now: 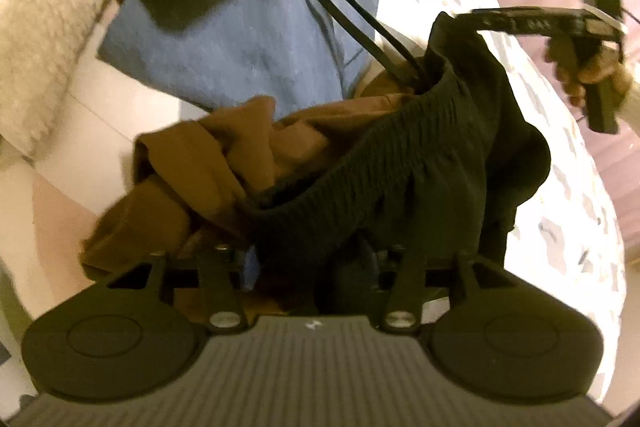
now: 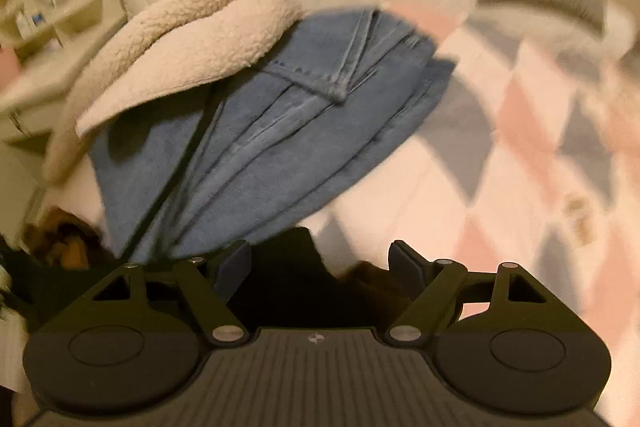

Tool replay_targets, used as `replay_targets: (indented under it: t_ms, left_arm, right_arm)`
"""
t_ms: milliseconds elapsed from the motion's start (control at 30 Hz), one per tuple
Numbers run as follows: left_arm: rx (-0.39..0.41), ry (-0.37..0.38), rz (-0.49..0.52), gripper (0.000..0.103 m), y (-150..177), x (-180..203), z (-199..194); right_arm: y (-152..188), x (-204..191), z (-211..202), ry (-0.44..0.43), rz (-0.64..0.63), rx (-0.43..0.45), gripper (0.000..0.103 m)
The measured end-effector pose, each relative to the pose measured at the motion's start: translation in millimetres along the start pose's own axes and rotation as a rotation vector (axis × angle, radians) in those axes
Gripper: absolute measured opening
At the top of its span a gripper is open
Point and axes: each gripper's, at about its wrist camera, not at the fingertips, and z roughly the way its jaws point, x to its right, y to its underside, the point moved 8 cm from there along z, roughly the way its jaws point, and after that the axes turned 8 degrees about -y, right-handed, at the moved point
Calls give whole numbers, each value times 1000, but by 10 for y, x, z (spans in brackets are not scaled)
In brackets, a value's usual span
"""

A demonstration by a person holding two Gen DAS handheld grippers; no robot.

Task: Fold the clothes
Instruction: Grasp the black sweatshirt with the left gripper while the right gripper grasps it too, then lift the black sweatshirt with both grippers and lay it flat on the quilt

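Left claw (image 1: 316, 267) is clamped on the black shorts (image 1: 420, 163), holding them bunched over the brown garment (image 1: 188, 163) on the bed (image 1: 560, 227). Right claw (image 2: 320, 263) gapes wide, nothing pinched; in the left view its fingers sit at the shorts' far corner.

Risk: one-point hold, so the shorts sag and twist and the fold goes crooked. The drawcords (image 1: 340, 15) could snag the jeans (image 2: 260, 147).

Pose: both claws pitch steeply down; the right hand (image 1: 588, 75) is up at far right, its view motion-blurred.
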Motion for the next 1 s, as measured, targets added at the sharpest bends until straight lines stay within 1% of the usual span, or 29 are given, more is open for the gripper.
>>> replay_targets:
  t_ms: [33,67,100,133,167,200,267,333,400,467,533,600,633,700,733,767,833,867,900,933,1000]
  left_arm:
    - [4,1,1,34,6,6,14]
    - [9,0,4,31,11,12,18]
    - [18,-5,11,28,16,18,1]
    - [26,-10,18,25,20,24,-17]
    - [36,-16,27,20,29,33,-42]
    - [46,-24,40,17,46,51,-88]
    - [79,-46,76,12,96,111,-223]
    - [123,-69,138,11,171,238,-431]
    - [175,-80,203,10,281,427,-716]
    - [229,-68,253,10,439,669,-1050]
    - [284,-58,309,10,683,976,-1397]
    - [331,-40,367,10,1041,1336,-1746]
    - [346,-34,395,10,1261,1525,-1896]
    - [359,-30,462,10,1830,1934,-2144]
    - [353,-30,495,10,2117,2120,-2204]
    - [342,-30,529,11,2417,2302,-2248]
    - [293,-28,606,11,3079,2636,-2244]
    - [252,-17,638,13,3401,2771,-2202]
    - [196,1,657,15,3709,2872,-2129]
    - [137,7,668,16,3983,2931,-2035]
    - [41,-33,690,16,4407,2952,-1843]
  right_arm:
    - [19,-14,61,-35,14,-12,73]
    - [38,-27,122,-70,28,-24,65]
    - [69,-55,159,-87,30,-39,61]
    - [118,-91,177,-78,17,-54,46]
    - [175,-123,173,-59,1,-63,17]
    - [221,-148,102,-48,-2,-51,12]
    - [293,-193,-171,-37,14,17,11]
    - [357,-255,-583,-32,34,118,10]
    - [500,-399,-1099,-30,24,202,10]
    - [733,-585,-1595,1,-15,254,10]
    - [1098,-823,-2171,31,-37,313,10]
    - [1533,-1063,-2728,54,-51,366,10]
    - [1803,-1181,-2998,66,-54,384,10]
    - [2419,-1418,-3532,95,-49,408,10]
    - [2768,-1536,-3771,112,-45,405,10]
    - [3161,-1652,-3962,125,-49,377,10]
    - [4073,-1804,-4198,191,-35,257,10]
    - [4541,-1851,-4254,224,-10,183,12]
    - [5008,-1885,-4272,252,25,102,14]
    - [5440,-1906,-4265,279,76,34,15]
    - [6247,-1936,-4212,334,204,-81,14]
